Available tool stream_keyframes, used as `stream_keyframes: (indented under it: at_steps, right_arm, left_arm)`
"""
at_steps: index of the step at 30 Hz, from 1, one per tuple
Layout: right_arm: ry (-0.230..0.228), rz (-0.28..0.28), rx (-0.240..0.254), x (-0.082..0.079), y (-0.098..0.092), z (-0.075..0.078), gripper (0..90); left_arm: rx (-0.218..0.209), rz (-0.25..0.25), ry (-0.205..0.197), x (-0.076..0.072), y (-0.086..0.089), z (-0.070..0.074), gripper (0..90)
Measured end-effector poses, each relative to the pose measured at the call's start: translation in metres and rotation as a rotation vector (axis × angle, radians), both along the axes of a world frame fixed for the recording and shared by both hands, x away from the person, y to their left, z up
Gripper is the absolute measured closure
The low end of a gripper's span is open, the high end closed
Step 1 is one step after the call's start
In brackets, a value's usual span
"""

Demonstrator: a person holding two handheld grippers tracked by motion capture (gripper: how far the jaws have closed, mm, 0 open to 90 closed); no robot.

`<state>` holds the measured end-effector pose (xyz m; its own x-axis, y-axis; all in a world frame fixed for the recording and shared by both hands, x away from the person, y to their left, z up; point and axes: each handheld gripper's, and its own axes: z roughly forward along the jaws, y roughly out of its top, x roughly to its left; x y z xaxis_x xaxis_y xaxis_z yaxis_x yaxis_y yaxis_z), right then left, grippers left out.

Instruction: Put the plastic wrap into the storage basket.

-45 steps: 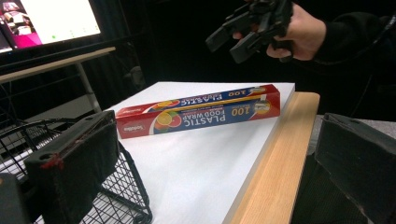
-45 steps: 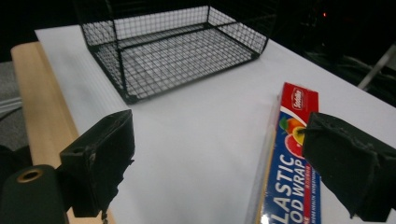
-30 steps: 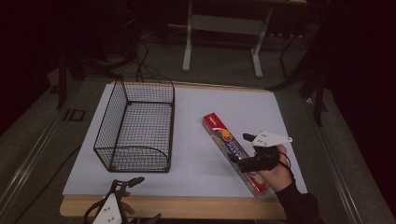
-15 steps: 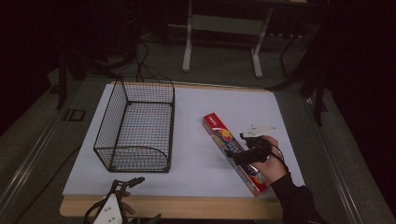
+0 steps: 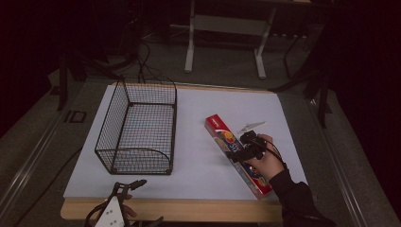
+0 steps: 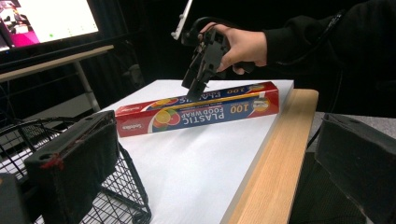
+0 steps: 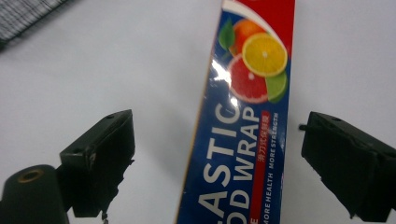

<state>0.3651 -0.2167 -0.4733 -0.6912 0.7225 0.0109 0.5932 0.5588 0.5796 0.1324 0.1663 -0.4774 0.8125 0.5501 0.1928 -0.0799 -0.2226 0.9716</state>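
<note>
Dim room, white worktop (image 5: 198, 170). Over the past second the right hand-held gripper (image 5: 239, 156) has slid up the wrap box (image 5: 236, 153) to its middle, jaws wide open astride it: a grasp looks near. Lying flat right of the basket (image 5: 137, 130), the box runs diagonally, red end toward the far side. Left hand-held gripper (image 5: 130, 185) waits open at the near edge.

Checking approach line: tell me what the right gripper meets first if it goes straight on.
Probably the plastic wrap box: the right gripper points down at it, open jaws either side.
</note>
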Motion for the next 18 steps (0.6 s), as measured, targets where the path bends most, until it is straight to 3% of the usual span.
stream_keyframes:
  at_steps: [4,18]
  right_arm:
    - [0.032,-0.014,-0.032,0.007,0.002,-0.004,9.7]
    - [0.244,-0.089,-0.207,0.025,0.01,-0.018,12.8]
  left_arm:
    - [0.005,0.0,-0.001,0.0,0.0,0.0,0.3]
    - [0.008,0.0,-0.002,0.0,-0.001,0.0,0.3]
